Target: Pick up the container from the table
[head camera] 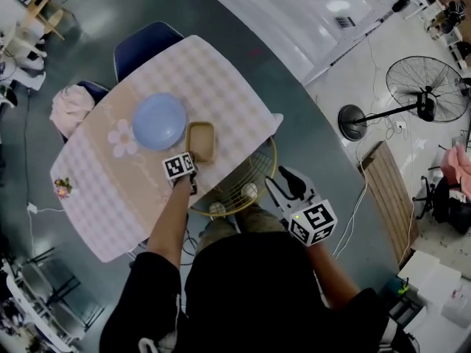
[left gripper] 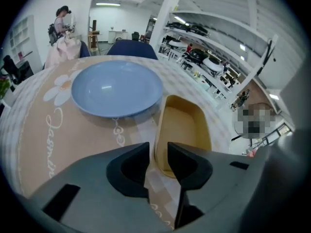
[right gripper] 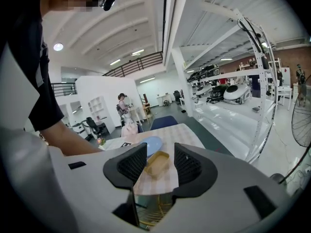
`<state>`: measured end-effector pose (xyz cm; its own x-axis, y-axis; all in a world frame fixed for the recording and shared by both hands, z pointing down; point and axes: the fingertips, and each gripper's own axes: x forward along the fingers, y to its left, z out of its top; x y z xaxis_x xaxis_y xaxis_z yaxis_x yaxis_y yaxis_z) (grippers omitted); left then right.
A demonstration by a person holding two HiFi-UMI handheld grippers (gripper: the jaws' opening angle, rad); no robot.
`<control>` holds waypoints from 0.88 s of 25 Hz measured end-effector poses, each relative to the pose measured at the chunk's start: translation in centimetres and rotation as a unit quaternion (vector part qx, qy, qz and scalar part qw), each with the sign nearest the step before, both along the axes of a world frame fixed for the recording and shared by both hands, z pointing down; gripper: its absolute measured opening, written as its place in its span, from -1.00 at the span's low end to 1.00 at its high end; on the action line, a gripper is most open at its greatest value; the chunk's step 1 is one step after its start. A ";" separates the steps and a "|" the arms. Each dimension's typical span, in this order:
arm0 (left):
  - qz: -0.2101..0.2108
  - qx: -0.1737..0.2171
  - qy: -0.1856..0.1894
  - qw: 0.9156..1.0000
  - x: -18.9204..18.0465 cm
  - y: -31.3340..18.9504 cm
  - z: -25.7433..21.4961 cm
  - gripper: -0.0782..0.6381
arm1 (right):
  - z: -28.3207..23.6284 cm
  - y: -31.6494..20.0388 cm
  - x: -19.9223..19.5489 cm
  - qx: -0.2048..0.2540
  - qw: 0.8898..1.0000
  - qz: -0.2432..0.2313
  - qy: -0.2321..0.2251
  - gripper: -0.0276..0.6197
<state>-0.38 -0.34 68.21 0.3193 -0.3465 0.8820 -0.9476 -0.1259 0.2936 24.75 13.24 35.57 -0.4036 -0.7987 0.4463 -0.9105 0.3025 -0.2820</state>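
Near the closest edge of the checked surface [head camera: 221,79], the tan container [head camera: 201,140] is sitting upright and empty. The blue plate [head camera: 159,121] is lying just beside its left wall; whether the two are touching I cannot tell. The left gripper [left gripper: 156,160] is hovering right at the container's near end, pointing steeply down. Its fingers [left gripper: 187,165] are standing a narrow way apart, with the thin left-hand rim showing in the gap, not yet pinched. The container's long axis is running straight away from those fingers, so the wall is lining up lengthwise with the gap, and closing on it looks like the coming move. The right gripper [right gripper: 159,165] is hanging well apart, off the surface's edge, its fingers spread with nothing between them, so the left hand is plainly the nearer. Open room is lying mostly to the right, where bare cloth is running to the edge, while the plate is crowding the outer finger on the left. Below that edge a gold wire frame [head camera: 243,186] is sitting, so lifting straight up seems safer than dragging toward the person.
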 end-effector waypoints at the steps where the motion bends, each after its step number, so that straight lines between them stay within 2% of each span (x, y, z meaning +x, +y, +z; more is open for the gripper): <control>1: -0.005 -0.007 -0.004 1.000 -0.2 0.2 0.4 -0.51 | 0.1 0.2 0.2 -0.002 1.000 0.001 0.000 -0.45; 3: -0.007 -0.008 -0.014 1.000 -0.5 0.5 0.7 -0.71 | 0.2 0.5 0.6 -0.004 1.000 0.006 0.000 -0.45; 8: -0.014 0.007 -0.009 1.000 -0.7 0.9 -0.3 -0.71 | 0.1 1.0 0.6 0.005 1.000 0.023 -0.015 -0.45; 11: -0.001 0.026 0.002 1.000 -0.8 1.6 -1.8 -0.72 | -0.5 1.5 -0.4 0.017 1.000 0.020 -0.010 -0.45; 14: 0.023 0.061 0.009 0.998 -0.6 1.8 -5.0 -0.72 | -1.5 1.5 -1.2 0.036 0.999 0.029 -0.015 -0.49; 18: 0.052 0.133 0.017 0.990 -0.6 3.1 -10.7 -0.72 | -2.9 2.8 -2.5 0.065 0.997 0.040 -0.010 -0.80; 22: 0.056 0.176 0.044 0.982 -0.8 5.7 -16.2 -0.72 | -4.2 4.2 -4.3 0.086 0.995 0.042 -0.008 -0.89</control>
<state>-1.22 5.37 51.97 0.4431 -0.5835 0.6805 -0.8946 -0.3367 0.2938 20.41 17.46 31.38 -0.3376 -0.8940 0.2946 -0.9306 0.2700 -0.2472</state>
